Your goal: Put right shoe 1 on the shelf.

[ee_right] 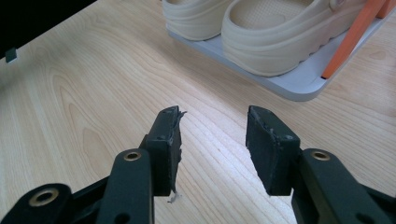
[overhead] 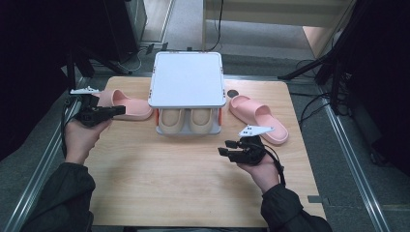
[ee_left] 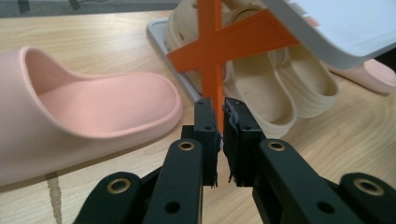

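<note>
Pink slipper (ee_left: 84, 107) just left of left gripper (ee_left: 219, 116) — jaws nearly together

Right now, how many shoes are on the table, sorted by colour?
Pink slippers: 2, the left pink slipper and the right pink slipper, both beside the rack
Beige clogs: 2, the left clog and the right clog, on the rack's bottom shelf
Total: 4

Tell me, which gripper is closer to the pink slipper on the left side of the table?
Left. The left gripper sits right beside that pink slipper, its jaws nearly shut with nothing between them. The right gripper is far across the table, past the shoe rack.
</note>
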Motion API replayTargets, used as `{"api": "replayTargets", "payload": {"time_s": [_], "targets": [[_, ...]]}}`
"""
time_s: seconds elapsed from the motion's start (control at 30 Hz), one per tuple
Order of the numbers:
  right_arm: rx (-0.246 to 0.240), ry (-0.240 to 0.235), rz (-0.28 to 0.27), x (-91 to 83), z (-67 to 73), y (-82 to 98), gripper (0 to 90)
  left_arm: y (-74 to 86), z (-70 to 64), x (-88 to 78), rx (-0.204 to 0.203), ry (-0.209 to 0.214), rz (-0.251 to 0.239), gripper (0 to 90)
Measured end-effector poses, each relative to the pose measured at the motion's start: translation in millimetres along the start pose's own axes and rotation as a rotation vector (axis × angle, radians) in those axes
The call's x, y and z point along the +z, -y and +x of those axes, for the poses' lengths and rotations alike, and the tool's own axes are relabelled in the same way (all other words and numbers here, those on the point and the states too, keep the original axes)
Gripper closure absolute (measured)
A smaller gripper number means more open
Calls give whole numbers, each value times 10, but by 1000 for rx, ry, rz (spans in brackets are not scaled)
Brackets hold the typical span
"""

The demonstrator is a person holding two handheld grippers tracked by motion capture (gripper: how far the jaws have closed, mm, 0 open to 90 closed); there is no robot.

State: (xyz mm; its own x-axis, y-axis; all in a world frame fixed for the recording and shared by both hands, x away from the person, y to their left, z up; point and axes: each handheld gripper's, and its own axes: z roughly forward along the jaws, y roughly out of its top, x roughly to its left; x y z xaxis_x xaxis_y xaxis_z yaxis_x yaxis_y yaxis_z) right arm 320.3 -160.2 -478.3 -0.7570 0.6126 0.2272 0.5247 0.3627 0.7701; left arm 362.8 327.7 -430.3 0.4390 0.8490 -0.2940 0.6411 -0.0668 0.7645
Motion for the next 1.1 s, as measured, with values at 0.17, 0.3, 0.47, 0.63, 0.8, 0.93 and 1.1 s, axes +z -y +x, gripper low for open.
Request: {"api": "replayTargets", "payload": {"time_s": [0.17,0.3,0.47,0.63,0.8,0.93,1.1], "targets": [[-5,8,-2,-10,2,36,556,18,88,89,-17,0,16,858],[-2,14,-9,-48,2,66,556,45,206,174,-36,-15,34,891],[29,3,-26,-74,-17,95,555,63,299,277,-55,-26,58,891],[35,10,-28,-88,-16,134,555,107,425,431,-74,-44,88,891],[40,23,-33,-132,-7,176,555,121,520,543,-94,-58,102,889],[57,37,-34,-172,-10,220,555,112,570,609,-99,-67,111,885],[64,48,-36,-205,-9,250,555,108,639,685,-117,-82,102,887]]}}
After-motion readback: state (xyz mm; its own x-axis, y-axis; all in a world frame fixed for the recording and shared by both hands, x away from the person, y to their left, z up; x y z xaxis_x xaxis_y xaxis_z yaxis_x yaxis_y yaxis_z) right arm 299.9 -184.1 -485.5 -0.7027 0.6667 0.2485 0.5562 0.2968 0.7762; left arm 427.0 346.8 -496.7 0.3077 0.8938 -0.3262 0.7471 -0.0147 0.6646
